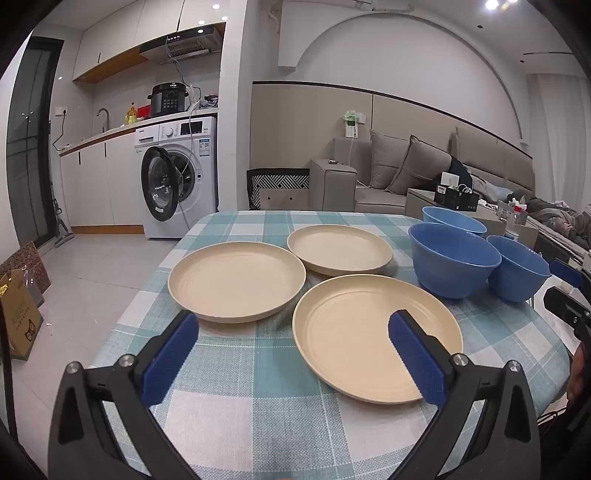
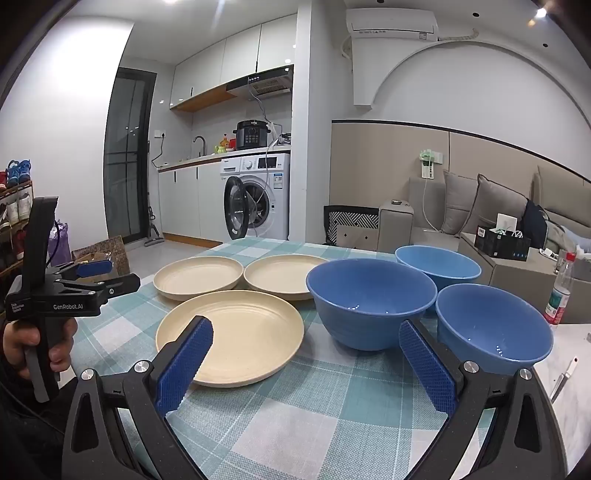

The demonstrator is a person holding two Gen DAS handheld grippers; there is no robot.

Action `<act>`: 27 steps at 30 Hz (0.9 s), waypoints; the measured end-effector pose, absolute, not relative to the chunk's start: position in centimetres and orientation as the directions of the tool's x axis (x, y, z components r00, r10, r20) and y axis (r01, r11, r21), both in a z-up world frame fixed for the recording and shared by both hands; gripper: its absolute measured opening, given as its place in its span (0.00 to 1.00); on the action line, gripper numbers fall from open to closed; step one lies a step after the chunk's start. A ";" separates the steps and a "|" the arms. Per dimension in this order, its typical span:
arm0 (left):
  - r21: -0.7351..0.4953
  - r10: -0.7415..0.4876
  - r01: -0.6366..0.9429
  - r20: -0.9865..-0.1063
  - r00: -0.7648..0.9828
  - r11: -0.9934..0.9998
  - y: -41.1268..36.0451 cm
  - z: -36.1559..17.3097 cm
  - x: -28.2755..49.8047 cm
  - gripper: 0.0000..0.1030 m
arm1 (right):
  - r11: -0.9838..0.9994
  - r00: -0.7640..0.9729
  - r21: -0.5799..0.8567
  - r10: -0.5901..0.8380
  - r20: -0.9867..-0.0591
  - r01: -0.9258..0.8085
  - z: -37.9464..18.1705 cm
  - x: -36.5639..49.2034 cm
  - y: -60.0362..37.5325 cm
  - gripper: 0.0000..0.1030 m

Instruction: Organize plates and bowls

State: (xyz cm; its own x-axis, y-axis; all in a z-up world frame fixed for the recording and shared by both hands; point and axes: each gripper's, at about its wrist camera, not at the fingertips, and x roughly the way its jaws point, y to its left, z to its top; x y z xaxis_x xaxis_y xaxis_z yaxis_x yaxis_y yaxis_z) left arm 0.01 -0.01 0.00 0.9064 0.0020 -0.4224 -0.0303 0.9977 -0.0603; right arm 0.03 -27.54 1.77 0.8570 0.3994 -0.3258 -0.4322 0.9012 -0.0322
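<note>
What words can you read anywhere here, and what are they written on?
"GenRobot.AI": on the black body of the left claw.
Tiny white print beside it: too small to read.
Washing machine badge and sticker: blurred.
Air conditioner label: blurred.
Bottle label and cardboard box: unreadable.

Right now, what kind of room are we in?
Likely a small home apartment, kitchen and lounge in one: a washing machine under the counter, a grey sofa, and a checked-cloth table with plates and bowls.

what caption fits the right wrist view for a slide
Open right tongs hover over a checked tablecloth facing three beige plates and three blue bowls.
</note>
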 end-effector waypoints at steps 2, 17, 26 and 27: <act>-0.060 0.003 -0.031 -0.421 0.907 0.998 0.0 0.0 0.0 1.00 | 0.901 0.855 -0.031 0.398 -0.334 -0.432 1.8 0.1 -27.5 1.00; -0.061 0.003 -0.031 -0.421 0.907 0.998 0.4 0.1 -0.2 1.00 | 0.902 0.855 -0.033 0.396 -0.334 -0.431 1.8 0.1 -27.5 1.00; -0.058 0.001 -0.029 -0.424 0.906 0.998 -0.1 -0.2 0.1 1.00 | 0.902 0.855 -0.034 0.396 -0.334 -0.431 1.8 0.0 -27.5 1.00; -0.058 0.001 -0.029 -0.424 0.906 0.998 0.0 -0.2 0.1 1.00 | 0.902 0.855 -0.035 0.396 -0.334 -0.431 1.8 0.0 -27.5 1.00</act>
